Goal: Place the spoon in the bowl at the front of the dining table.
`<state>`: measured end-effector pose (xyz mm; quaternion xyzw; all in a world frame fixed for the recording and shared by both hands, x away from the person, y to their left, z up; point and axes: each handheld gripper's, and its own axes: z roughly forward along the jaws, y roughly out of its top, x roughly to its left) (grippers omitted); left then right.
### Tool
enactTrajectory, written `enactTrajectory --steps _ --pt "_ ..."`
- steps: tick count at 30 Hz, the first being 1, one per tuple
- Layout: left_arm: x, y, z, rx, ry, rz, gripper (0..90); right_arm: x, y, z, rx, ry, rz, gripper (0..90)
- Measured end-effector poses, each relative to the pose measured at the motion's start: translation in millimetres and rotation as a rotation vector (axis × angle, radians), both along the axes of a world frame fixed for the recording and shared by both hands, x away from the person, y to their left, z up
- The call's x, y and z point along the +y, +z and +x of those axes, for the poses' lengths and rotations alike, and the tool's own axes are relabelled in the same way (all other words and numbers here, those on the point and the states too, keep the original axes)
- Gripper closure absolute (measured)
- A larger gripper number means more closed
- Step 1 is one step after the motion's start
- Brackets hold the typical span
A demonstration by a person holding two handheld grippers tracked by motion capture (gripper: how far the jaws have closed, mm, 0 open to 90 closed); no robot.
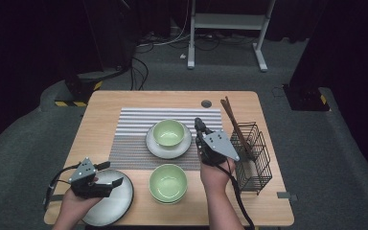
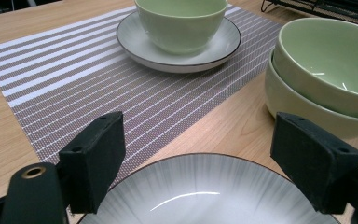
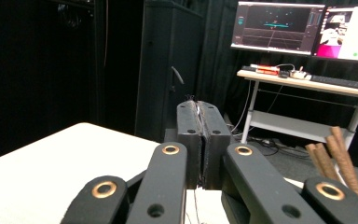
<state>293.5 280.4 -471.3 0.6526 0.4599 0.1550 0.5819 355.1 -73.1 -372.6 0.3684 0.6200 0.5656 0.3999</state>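
On the wooden worktop (image 1: pixel 105 103) the left tongs (image 1: pixel 111 173) hover over a grey plate (image 1: pixel 117 201) with a dark rim, which lies at the near left corner. In the left gripper view the jaws stand wide apart with nothing between the pads, and the plate (image 2: pixel 205 191) spreads out just under and between them, not gripped.

The right tongs (image 1: pixel 199 123) are up above the worktop, at the right edge of the striped placemat (image 1: pixel 134 129) and just beside a green bowl (image 1: pixel 168 132) that sits on a grey saucer (image 1: pixel 159 149). In the right gripper view the two jaws are pressed flat together with nothing held, pointing level out over the far edge of the worktop toward a desk with monitors (image 3: pixel 303 30).

A second pair of green bowls, stacked (image 1: pixel 167 183), stands near the front edge, between the grey plate and the person's right hand (image 1: pixel 214 173). In the left gripper view this stack (image 2: pixel 326 70) lies just beyond the right-hand jaw. To the right of the right tongs a black wire basket (image 1: pixel 254 158) holds brown chopsticks (image 1: pixel 232 120), leaning up and away.
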Motion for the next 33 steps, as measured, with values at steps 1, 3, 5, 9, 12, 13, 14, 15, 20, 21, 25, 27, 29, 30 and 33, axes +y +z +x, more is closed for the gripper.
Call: enactTrajectory --steps 1,3,5,9,12,13,14,15,20,21,25,27,29,30,33 --pt "-0.1 0.2 -0.1 0.001 0.003 -0.007 18.2 0.8 -0.4 0.7 0.000 0.002 0.000 88.4" --pt "0.0 0.2 -0.1 0.000 0.001 -0.007 18.2 3.3 -1.1 2.5 0.002 0.007 0.000 88.4" --pt "0.0 0.1 0.1 -0.001 -0.004 -0.005 18.2 5.7 -1.4 3.9 0.003 0.011 -0.001 88.4" --pt "-0.5 0.4 -0.5 0.001 -0.004 -0.009 18.2 9.9 -1.3 6.4 -0.002 0.020 -0.004 88.4" --pt "0.2 0.9 -0.5 -0.001 0.001 -0.012 18.2 12.6 -2.3 8.3 -0.007 0.026 -0.006 88.4" --pt "1.0 1.1 -0.5 -0.001 0.000 -0.010 18.2 13.6 -2.6 9.1 -0.007 0.028 -0.007 88.4" --pt "1.3 1.4 -0.3 -0.003 0.003 -0.017 18.2 14.6 -3.1 9.7 -0.006 0.029 -0.004 88.4" --pt "2.0 1.6 -0.2 -0.004 0.004 -0.018 18.2 15.8 -3.5 10.2 -0.003 0.030 0.000 88.4" --pt "4.2 2.7 -0.4 -0.006 0.010 -0.022 18.2 22.5 -5.1 13.9 -0.005 0.044 -0.006 88.4" --pt "4.4 2.7 -0.3 -0.006 0.010 -0.022 18.2 23.8 -5.2 14.5 -0.005 0.046 -0.007 88.4" --pt "3.8 1.7 -0.2 -0.002 0.007 -0.021 18.2 29.1 -4.9 16.7 -0.007 0.058 -0.005 88.4" --pt "4.0 1.8 -0.2 -0.003 0.006 -0.020 18.2 31.5 -4.6 17.4 -0.004 0.063 -0.005 88.4" --pt "4.5 2.1 -0.3 -0.004 0.006 -0.020 18.2 34.0 -4.2 18.5 -0.004 0.069 -0.005 88.4" --pt "4.6 2.3 -0.5 -0.001 0.005 -0.020 18.2 35.1 -3.8 18.7 -0.005 0.072 -0.007 88.4" --pt "4.3 2.5 -0.5 -0.001 0.002 -0.028 18.2 38.8 -3.2 19.5 -0.007 0.079 -0.003 88.4"
